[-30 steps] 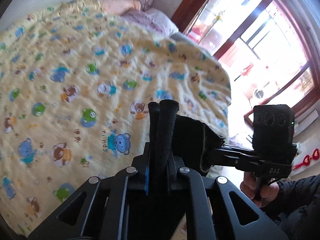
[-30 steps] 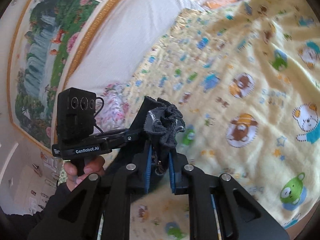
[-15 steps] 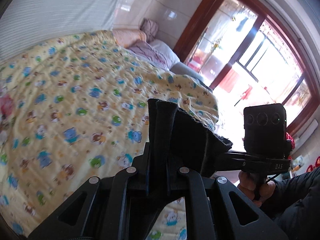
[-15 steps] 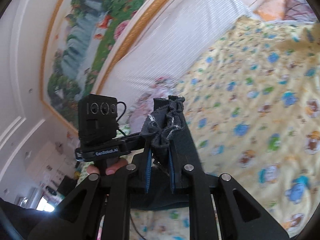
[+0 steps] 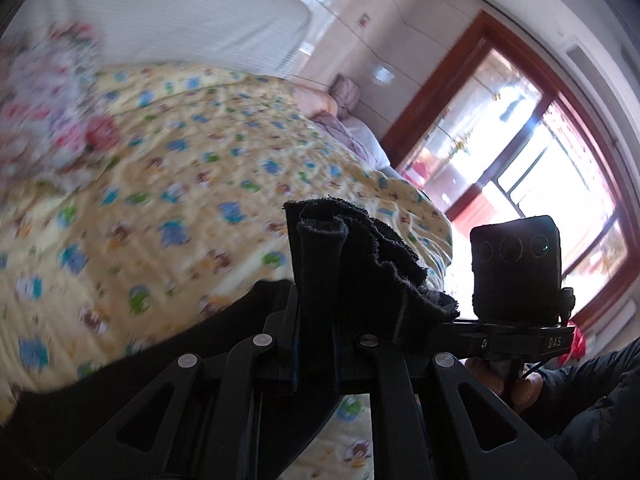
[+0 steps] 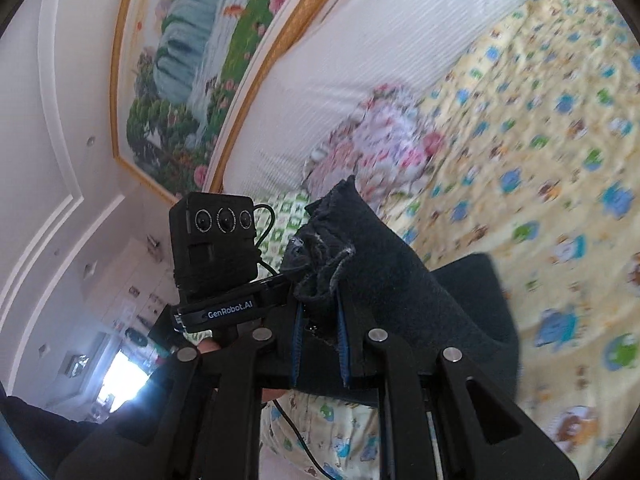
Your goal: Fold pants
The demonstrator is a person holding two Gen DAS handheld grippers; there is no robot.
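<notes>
above quilted bedspread point(image 5: 168, 184), bunched dark fleecy pants point(image 5: 360, 256)

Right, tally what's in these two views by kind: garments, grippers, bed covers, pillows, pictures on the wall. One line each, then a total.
Dark pants: 1
Grippers: 2, left gripper and right gripper
Yellow cartoon quilt: 1
Floral pillow: 1
Framed landscape painting: 1
Total: 6

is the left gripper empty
No, the left gripper is shut on a bunched edge of the dark pants.
</notes>
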